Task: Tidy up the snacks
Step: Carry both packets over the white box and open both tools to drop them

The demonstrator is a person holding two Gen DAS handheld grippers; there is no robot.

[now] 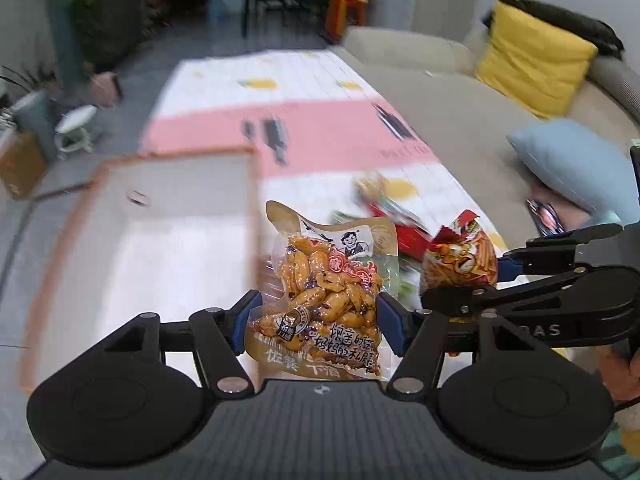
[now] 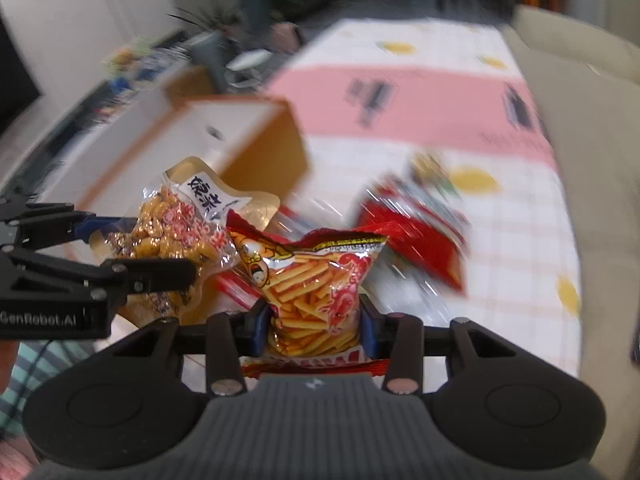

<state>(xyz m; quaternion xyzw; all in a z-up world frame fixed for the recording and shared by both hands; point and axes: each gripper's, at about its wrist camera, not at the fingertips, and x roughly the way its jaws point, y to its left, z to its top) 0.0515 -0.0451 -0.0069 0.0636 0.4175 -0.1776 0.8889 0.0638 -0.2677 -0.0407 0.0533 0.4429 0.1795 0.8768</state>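
Note:
My left gripper (image 1: pixel 318 326) is shut on a clear pack of yellow peanuts (image 1: pixel 328 280), held above the table beside an open white cardboard box (image 1: pixel 160 232). My right gripper (image 2: pixel 316 320) is shut on a red bag of fry-shaped snack sticks (image 2: pixel 316 280), also held in the air. The two grippers are side by side: the right gripper with its red bag (image 1: pixel 460 264) shows at the right of the left wrist view, the left gripper with the peanut pack (image 2: pixel 172 224) at the left of the right wrist view. The box (image 2: pixel 200 144) stands behind the peanut pack.
Several more snack packs (image 2: pixel 416 220) lie in a blurred pile on the pink and white tablecloth (image 2: pixel 400 92). A beige sofa (image 1: pixel 440 92) with a yellow cushion (image 1: pixel 528 60) and a blue cushion (image 1: pixel 576 160) runs along the table's right side.

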